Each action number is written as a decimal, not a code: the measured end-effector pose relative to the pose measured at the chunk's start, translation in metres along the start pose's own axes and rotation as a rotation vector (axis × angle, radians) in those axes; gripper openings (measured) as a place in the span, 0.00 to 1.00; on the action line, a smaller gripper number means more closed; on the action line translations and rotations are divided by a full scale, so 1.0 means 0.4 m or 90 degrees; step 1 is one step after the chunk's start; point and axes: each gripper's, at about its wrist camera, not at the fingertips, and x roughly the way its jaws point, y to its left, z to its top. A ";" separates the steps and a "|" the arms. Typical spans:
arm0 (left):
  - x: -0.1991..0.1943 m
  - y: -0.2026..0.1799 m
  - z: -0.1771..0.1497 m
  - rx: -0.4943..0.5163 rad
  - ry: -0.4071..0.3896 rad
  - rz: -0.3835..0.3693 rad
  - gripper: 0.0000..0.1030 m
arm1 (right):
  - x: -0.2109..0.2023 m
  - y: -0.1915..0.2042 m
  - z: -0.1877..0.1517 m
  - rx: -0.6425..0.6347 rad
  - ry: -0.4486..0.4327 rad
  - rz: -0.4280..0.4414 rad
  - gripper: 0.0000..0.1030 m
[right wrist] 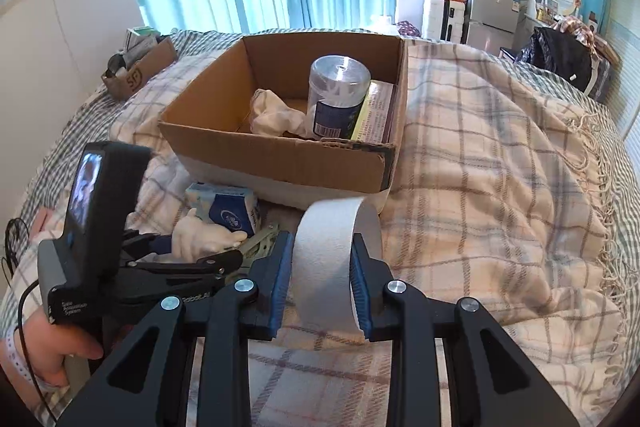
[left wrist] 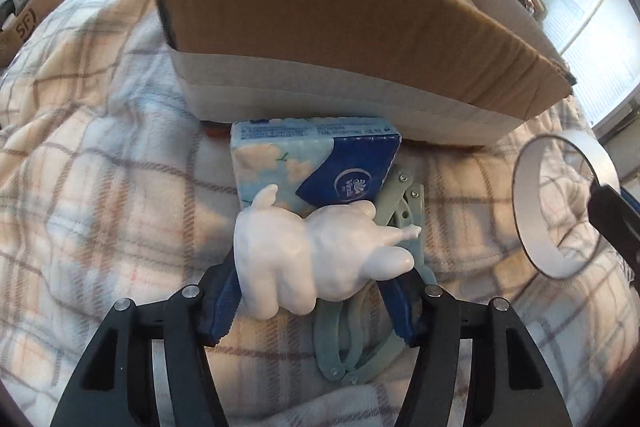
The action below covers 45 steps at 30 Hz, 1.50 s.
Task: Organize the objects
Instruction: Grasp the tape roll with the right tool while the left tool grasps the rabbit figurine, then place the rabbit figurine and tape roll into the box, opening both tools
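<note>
The bed (right wrist: 500, 155), spread with a plaid blanket, carries everything here. On it sits the open cardboard box (right wrist: 280, 163), already holding a clear plastic canister (right wrist: 339, 95), a crumpled white cloth (right wrist: 276, 117) and a flat packet leaning on the right wall. The box lies ahead of both tools and a little to the left of the right one; its near wall rises between each tool and the interior, so anything going in must travel forward and over that rim.

Against the foot of that wall lies a blue tissue pack (left wrist: 312, 163), flat on the blanket, its long axis running along the wall. Beside and partly under it is a pale green folding frame (left wrist: 400, 211).

The right tool (right wrist: 322, 285) is clamped on a roll of white tape (right wrist: 336, 259), held upright on its edge with its hole facing sideways, above the blanket just short of the box's near right corner. The left tool (left wrist: 316, 283) is clenched on a white plush animal (left wrist: 316, 259), whose body lies crosswise between the jaws, just in front of the tissue pack.

By the look of it, the right tool is higher and sees straight into the box, so it seems better placed to drop its load first; the left sits low, close under the wall, and would need to rise before going forward.
</note>
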 end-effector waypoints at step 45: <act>-0.389 0.017 0.303 0.009 -0.220 -0.053 0.61 | -0.240 0.142 0.413 -0.098 -0.192 0.089 0.26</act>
